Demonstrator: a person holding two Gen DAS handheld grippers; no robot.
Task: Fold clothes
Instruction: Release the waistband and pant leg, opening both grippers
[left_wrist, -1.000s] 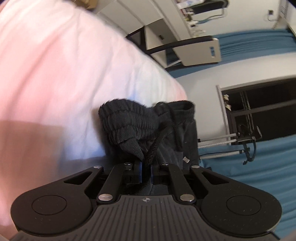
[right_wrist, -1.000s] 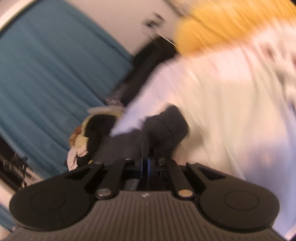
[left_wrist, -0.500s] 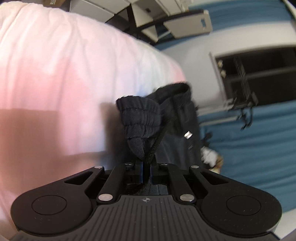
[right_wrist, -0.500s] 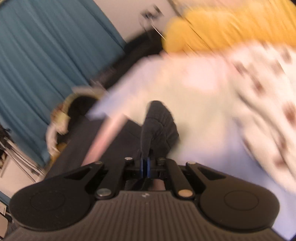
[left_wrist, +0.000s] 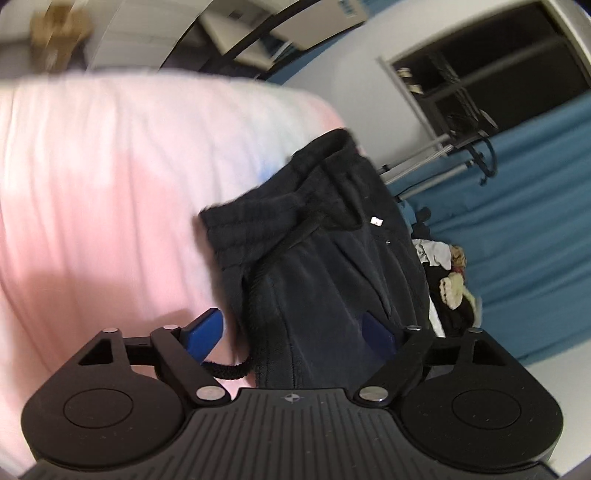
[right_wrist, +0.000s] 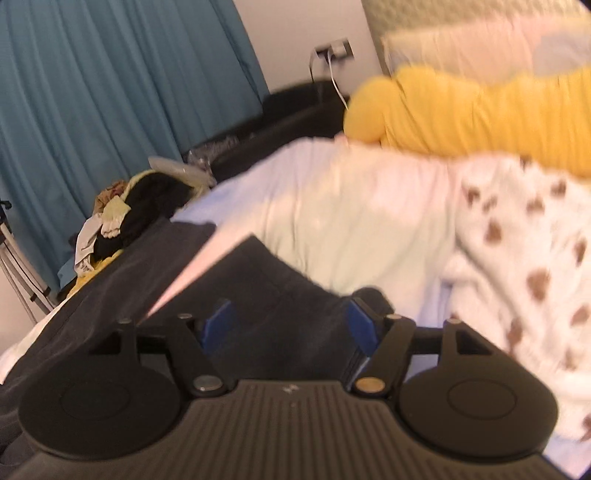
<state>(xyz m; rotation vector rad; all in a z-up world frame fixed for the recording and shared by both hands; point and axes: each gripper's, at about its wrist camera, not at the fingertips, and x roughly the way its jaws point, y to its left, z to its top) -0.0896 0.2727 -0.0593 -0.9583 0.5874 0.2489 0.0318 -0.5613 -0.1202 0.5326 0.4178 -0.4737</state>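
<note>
The left gripper and right gripper are both spread wide, nothing clamped. The black drawstring trousers are laid on the bed between each gripper's fingers.

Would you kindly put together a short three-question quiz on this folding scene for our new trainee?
1. True or false: the left tool is clamped shut on the black trousers.
2. Which colour is the bunched fabric at the far end of the bed, in the right wrist view? A) yellow B) red C) purple
3. Fill in: the black drawstring loops just in front of the left tool's ____ finger.

Key
1. False: its jaws stand apart, as do those of the right tool.
2. A: the yellow fabric lies beyond the spotted blanket.
3. Left.
</note>
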